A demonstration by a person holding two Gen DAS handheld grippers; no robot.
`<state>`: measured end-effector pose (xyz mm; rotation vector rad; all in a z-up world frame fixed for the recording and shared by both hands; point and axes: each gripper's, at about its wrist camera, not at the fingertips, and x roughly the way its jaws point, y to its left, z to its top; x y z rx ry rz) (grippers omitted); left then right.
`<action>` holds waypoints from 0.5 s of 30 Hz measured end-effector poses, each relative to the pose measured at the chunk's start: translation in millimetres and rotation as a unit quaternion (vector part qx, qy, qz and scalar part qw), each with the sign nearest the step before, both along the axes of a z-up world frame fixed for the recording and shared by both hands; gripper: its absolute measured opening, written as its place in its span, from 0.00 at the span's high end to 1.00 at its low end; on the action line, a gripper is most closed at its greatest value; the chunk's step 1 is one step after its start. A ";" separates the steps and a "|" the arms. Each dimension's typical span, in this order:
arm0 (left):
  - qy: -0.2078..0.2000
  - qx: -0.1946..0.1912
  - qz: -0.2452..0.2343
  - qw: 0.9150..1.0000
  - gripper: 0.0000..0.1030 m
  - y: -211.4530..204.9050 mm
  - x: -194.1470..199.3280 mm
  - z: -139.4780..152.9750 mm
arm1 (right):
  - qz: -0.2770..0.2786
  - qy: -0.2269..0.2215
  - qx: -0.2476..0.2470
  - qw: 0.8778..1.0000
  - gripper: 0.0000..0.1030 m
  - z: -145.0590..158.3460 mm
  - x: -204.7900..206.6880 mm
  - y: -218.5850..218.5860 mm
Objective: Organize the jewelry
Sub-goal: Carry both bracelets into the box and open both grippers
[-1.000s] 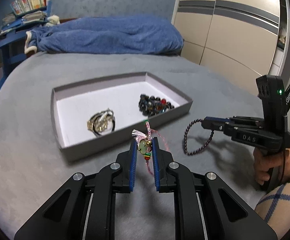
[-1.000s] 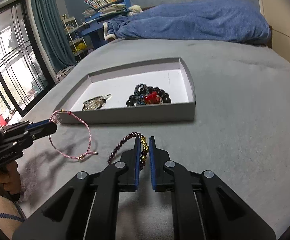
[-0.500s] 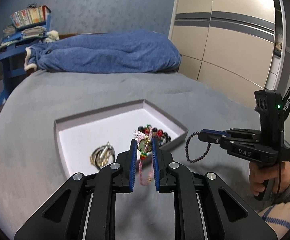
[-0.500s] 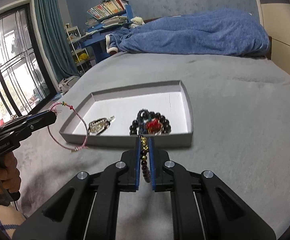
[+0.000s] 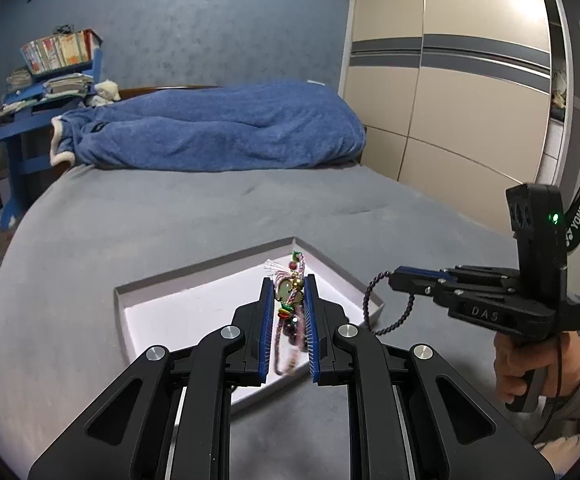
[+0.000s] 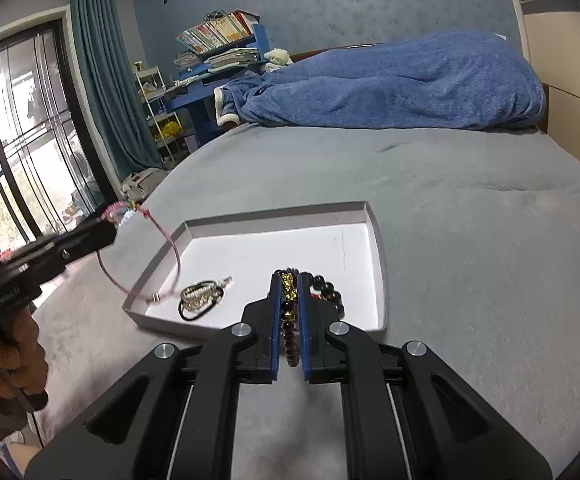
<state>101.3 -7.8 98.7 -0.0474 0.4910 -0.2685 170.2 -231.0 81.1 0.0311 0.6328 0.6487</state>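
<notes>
Both grippers have risen and advanced since the earlier frames, so each bracelet now hangs over the tray (image 6: 375,236) rather than over the grey bedcover (image 6: 470,248). Your left gripper (image 5: 288,294) is closed on the pink cord bracelet (image 5: 290,300) at its charm cluster, leaving the loop free to dangle; seen from the right wrist, the cord (image 6: 170,256) droops to the tray's left rim. Your right gripper (image 6: 289,302) is clamped on the dark beaded bracelet (image 6: 289,320) at its gold beads. Each loop hangs with its long axis roughly vertical, pointing down into the tray, probably to land clear of the metal bracelet (image 6: 202,294) and the black beads (image 6: 330,290).
</notes>
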 end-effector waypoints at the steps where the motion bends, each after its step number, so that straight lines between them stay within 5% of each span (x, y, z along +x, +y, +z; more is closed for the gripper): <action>1: 0.002 0.000 0.002 1.000 0.85 0.7 1.7 -1.4 | 0.001 0.000 0.001 1.000 0.93 1.0 1.7 2.1; 15: 0.031 -0.012 0.043 0.999 0.85 20.1 31.4 -26.4 | 0.050 0.013 -0.020 0.998 0.93 -10.8 21.8 69.5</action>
